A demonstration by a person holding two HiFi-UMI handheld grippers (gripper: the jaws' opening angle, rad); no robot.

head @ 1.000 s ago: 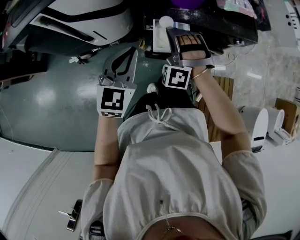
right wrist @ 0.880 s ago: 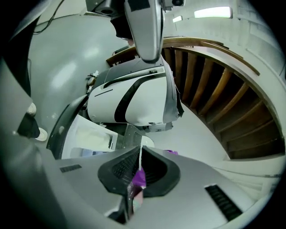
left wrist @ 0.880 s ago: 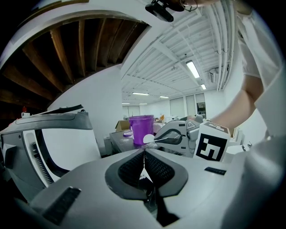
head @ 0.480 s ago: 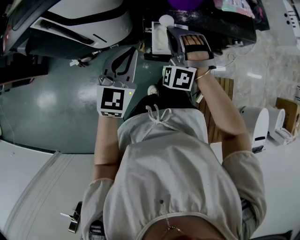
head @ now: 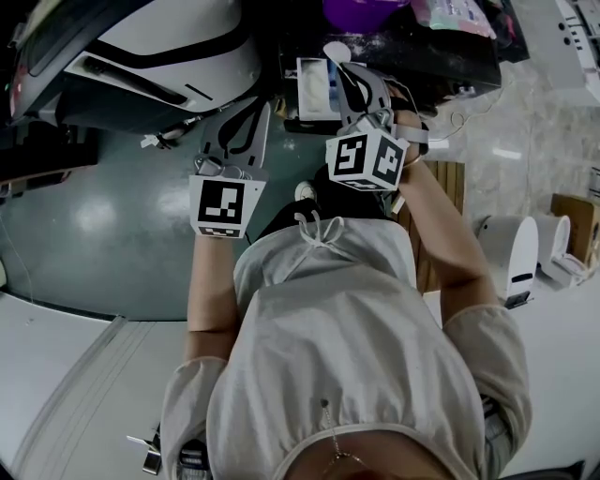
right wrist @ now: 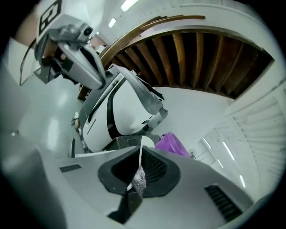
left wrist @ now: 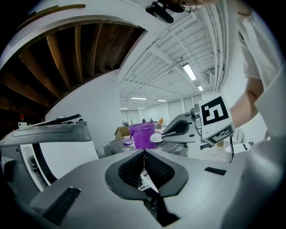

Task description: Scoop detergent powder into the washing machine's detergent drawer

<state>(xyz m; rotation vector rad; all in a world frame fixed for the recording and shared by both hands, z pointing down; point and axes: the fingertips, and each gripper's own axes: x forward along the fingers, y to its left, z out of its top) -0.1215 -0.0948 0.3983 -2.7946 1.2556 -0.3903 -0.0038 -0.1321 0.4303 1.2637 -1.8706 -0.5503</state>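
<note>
My right gripper (head: 349, 71) is shut on the handle of a white scoop (head: 336, 51), held over the open detergent drawer (head: 313, 82) on the dark washer top. A purple powder tub (head: 361, 11) stands just beyond it. In the right gripper view the jaws (right wrist: 140, 150) pinch the scoop (right wrist: 145, 142) edge-on, with the purple tub (right wrist: 172, 144) behind. My left gripper (head: 263, 105) hangs shut and empty to the left. From the left gripper view (left wrist: 144, 152) I see the scoop (left wrist: 156, 137) beside the tub (left wrist: 142, 135). Whether powder is in the scoop cannot be told.
A white washing machine body (head: 164, 42) lies to the left of the drawer. A glossy grey-green floor (head: 103, 225) spreads below it. A wooden slat panel (head: 450, 178) and white appliances (head: 511, 248) stand at the right. A packet (head: 459, 14) rests on the dark top.
My right gripper has rolled, so its marker cube now shows two faces, and the scoop sits slightly right of before. The left gripper has barely moved.
</note>
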